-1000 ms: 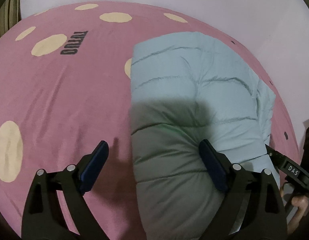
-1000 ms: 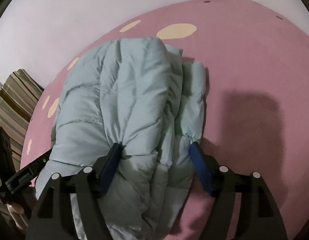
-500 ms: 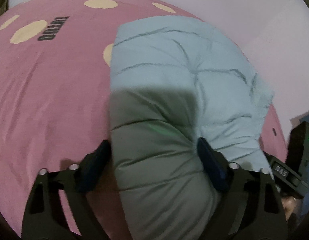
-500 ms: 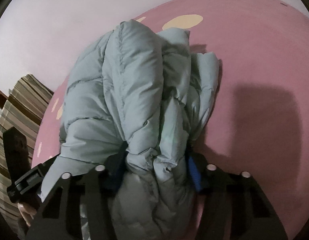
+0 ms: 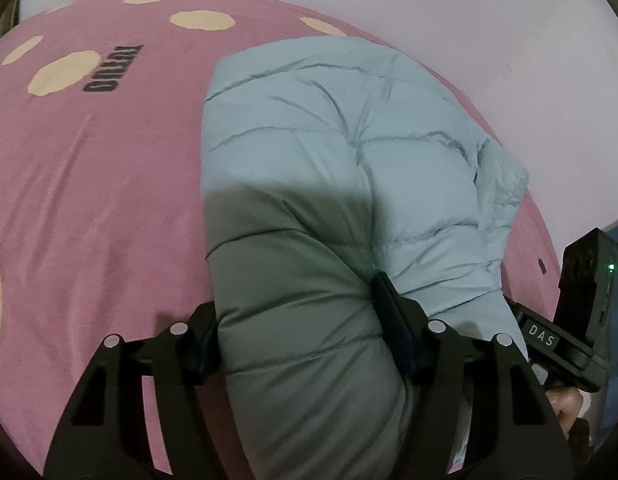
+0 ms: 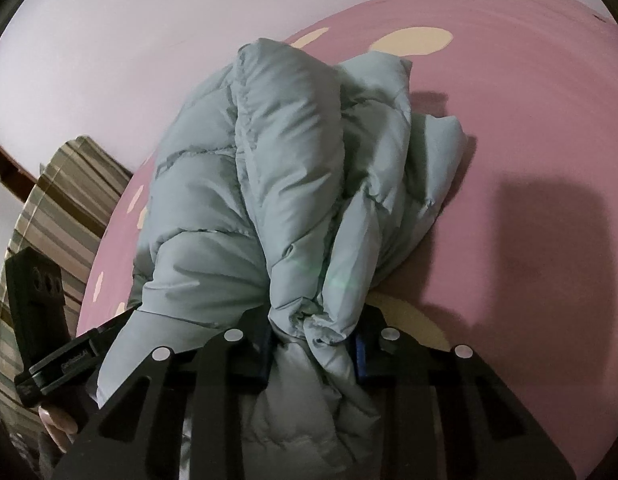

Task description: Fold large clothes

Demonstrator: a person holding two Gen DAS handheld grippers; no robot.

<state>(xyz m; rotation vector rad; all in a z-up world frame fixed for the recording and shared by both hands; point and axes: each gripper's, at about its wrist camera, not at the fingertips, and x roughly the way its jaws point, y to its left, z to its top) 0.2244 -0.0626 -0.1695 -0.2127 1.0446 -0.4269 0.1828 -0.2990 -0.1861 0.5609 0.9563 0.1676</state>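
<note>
We saw the puffy pale-blue quilted jacket (image 5: 341, 152) lying on the pink, cream-spotted bedcover (image 5: 89, 184); the left claw (image 5: 297, 340) and right claw (image 6: 313, 344), jaws just closing, each clamped a bunched jacket fold
</note>
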